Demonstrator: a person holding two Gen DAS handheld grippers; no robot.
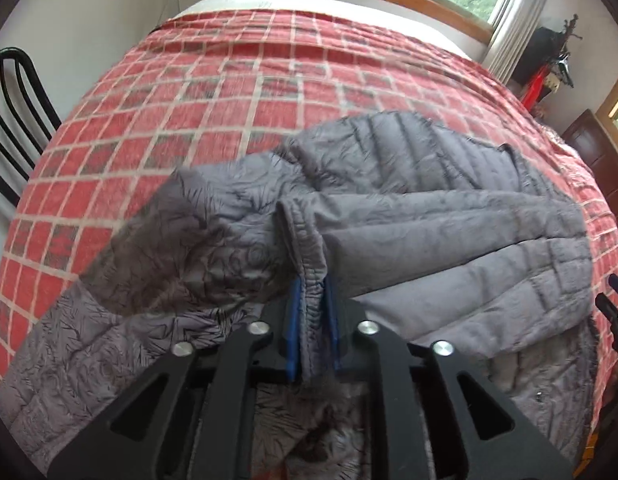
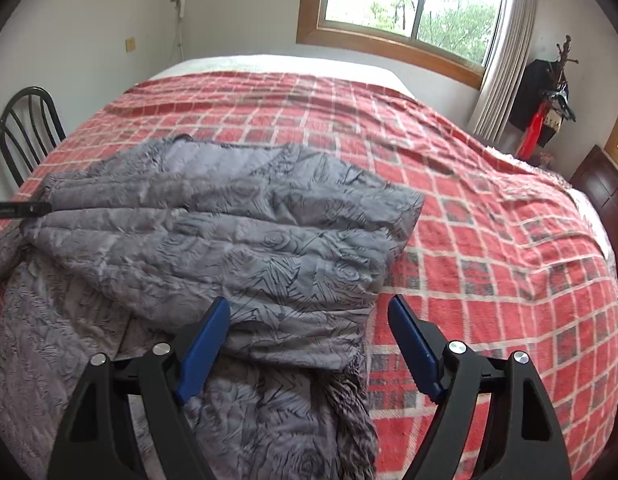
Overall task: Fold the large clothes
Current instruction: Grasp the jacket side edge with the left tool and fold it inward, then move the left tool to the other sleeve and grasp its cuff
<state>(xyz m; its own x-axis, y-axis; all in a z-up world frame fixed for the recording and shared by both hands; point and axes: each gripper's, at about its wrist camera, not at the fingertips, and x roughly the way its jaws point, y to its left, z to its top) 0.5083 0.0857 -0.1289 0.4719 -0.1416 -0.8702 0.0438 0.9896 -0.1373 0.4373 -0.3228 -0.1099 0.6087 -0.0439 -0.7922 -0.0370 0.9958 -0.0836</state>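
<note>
Left gripper: blue pads close together with a sleeve cuff of the grey quilted jacket between them; the cuff hem stands up in the gap, fabric fills it, reads as a pinch, though whether the pads press hard I cannot tell. No earlier picture to compare. Right gripper: jaws spread wide, nothing between the pads, hovering over the jacket's near right edge, where grey fabric meets the bedspread. Jacket lies on the near half of the bed, partly folded over itself, one flap laid across the body, pale lining showing at the far left in the right wrist view. Fuzzy trim runs along its near edge under the right gripper. In the left wrist view a raised sleeve bunches up left of the cuff and blocks part of the bedspread behind it. Red checked bedspread covers the bed out to a white strip of mattress at the far end. Left of the bed: a black metal chair, close to the bed's edge. Right side: a dark wooden cabinet, tight against the bed corner. Farther back: a coat stand with dark clothes and something red, a grey curtain, a wood-framed window with trees outside. White wall, a small yellowish wall plate, a cord hanging down the corner.
</note>
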